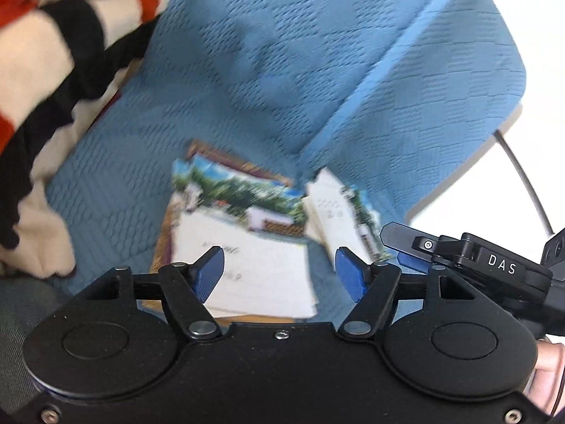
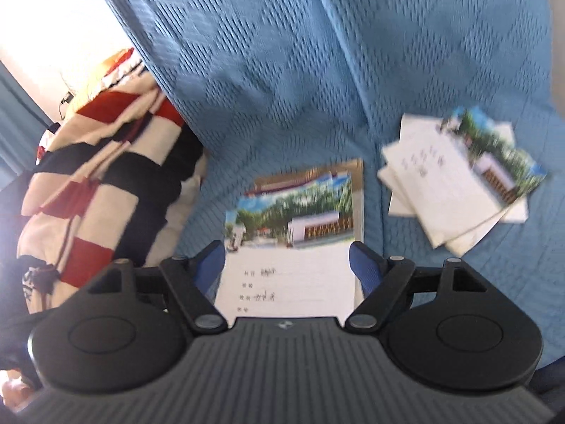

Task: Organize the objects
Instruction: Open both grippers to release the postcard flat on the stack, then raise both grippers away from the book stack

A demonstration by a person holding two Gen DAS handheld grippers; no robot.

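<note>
Our left claw (image 1: 279,275) and right claw (image 2: 287,268) both stand apart with nothing between the pads. Just beyond and below the right claw lies the near stack (image 2: 293,243) of booklets, squared on the blue cover (image 2: 282,70); its top sheet shows a photo band and handwritten lines. In the left view the same stack (image 1: 243,247) sits directly ahead of the claw.

Farther off, to the right of the right claw, the loose pile (image 2: 455,183) is fanned out and crooked. We judge these booklets light, thin and floppy, with slick covers that will slide on one another; best pinched at a free edge or corner that overhangs.

To the claw's left the striped blanket (image 2: 106,176) crowds in. The cover rises as a backrest behind, so open room lies between the two piles.
</note>
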